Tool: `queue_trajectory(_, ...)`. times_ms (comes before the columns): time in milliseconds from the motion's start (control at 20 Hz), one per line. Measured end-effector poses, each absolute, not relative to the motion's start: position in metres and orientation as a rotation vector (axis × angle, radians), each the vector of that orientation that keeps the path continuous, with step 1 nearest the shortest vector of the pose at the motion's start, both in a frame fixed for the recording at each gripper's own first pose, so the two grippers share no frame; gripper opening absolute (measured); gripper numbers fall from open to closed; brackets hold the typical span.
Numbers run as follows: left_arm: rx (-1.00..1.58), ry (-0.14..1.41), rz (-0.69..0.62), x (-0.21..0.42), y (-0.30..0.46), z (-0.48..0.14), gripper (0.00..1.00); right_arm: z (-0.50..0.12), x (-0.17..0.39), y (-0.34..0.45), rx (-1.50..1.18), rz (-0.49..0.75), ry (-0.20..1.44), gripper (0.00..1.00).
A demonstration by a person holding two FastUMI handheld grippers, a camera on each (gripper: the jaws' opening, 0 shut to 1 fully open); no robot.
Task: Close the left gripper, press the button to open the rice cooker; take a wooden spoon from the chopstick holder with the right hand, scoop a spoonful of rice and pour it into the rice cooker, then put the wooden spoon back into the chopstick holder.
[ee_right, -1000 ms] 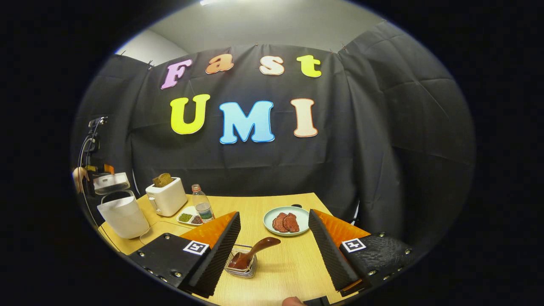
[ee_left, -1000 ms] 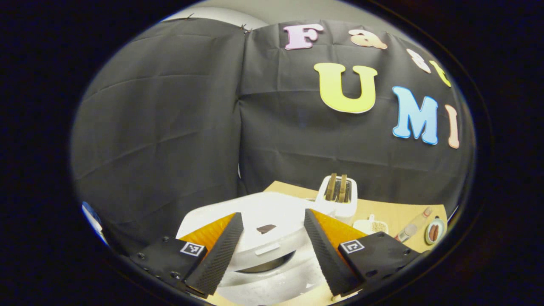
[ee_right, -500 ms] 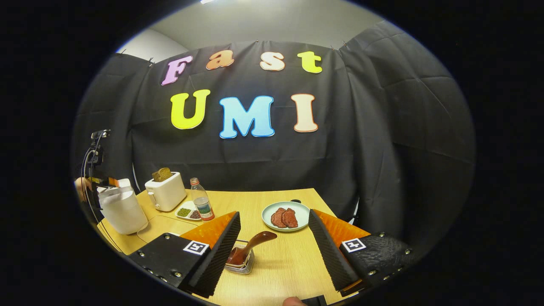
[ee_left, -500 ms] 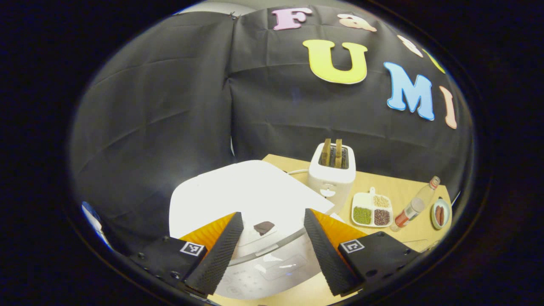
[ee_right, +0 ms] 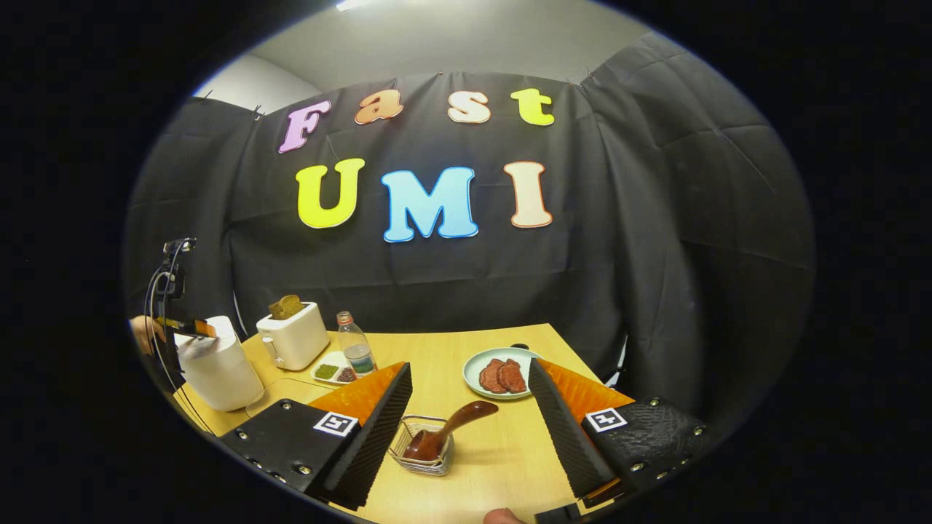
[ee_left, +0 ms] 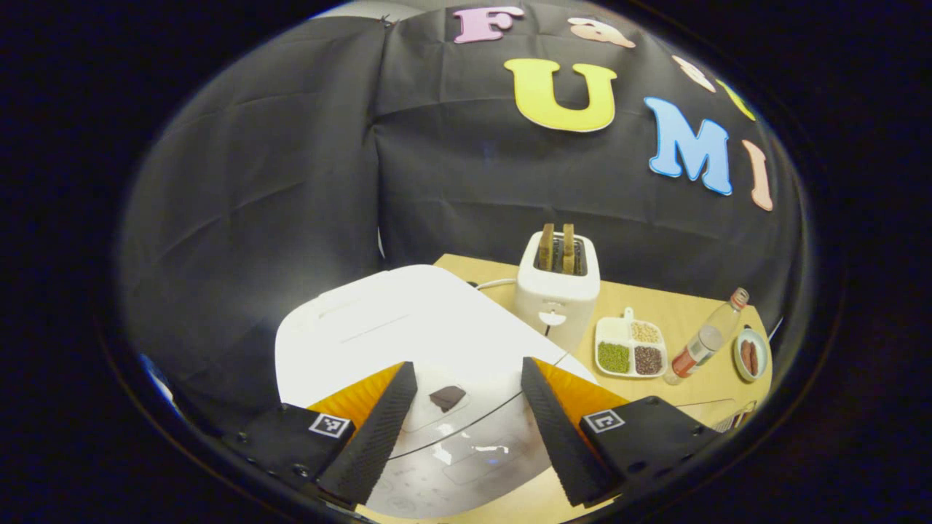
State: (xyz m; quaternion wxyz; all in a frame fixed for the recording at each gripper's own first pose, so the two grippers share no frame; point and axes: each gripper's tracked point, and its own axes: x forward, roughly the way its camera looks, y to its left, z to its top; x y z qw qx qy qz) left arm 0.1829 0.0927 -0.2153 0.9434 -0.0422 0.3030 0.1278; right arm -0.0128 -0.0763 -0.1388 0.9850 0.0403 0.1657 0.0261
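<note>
The white rice cooker (ee_left: 393, 327) sits with its lid down, right under my left gripper (ee_left: 466, 367), which is open. Its small dark button (ee_left: 446, 397) lies between the two fingers, untouched. In the right gripper view the cooker (ee_right: 218, 367) stands at the table's far left, with the left gripper (ee_right: 191, 327) resting low over its top. The wooden spoon (ee_right: 466, 418) leans in the wire chopstick holder (ee_right: 426, 455), bowl down, handle pointing up and right. My right gripper (ee_right: 470, 367) hangs open just above and behind it. Rice fills one compartment of the divided dish (ee_left: 644, 332).
A white toaster (ee_left: 557, 291) with two slices stands beside the cooker, its cord trailing behind. Past it come the divided dish (ee_right: 331, 371), a clear bottle (ee_right: 355, 349) and a plate of meat slices (ee_right: 502, 375). A hand (ee_right: 142, 331) shows at the far left.
The cooker lid, ajar a second ago, has come down flat and the left gripper has dropped with it. The right gripper shifted slightly; the holder now sits more to the right between its fingers.
</note>
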Motion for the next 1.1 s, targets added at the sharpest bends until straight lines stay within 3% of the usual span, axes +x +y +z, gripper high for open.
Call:
queue_trajectory(150, -0.015, 0.451, 0.245, 0.180, 0.090, -0.174, 1.00, -0.113, -0.007, -0.059, 0.075, 0.080, 0.283, 0.98)
queue_trajectory(450, 0.080, 0.096, 0.091, 0.119, 0.027, -0.057, 0.99, -0.061, -0.005, -0.018, 0.099, 0.134, 0.177, 0.98)
queue_trajectory(750, 0.017, -0.034, 0.004, 0.051, -0.024, -0.008, 1.00, -0.025, -0.017, 0.007, 0.116, 0.117, 0.055, 0.98)
queue_trajectory(1100, -0.005, -0.078, -0.066, 0.012, -0.050, -0.003, 0.99, -0.029, -0.033, 0.027, 0.096, 0.124, 0.038, 0.98)
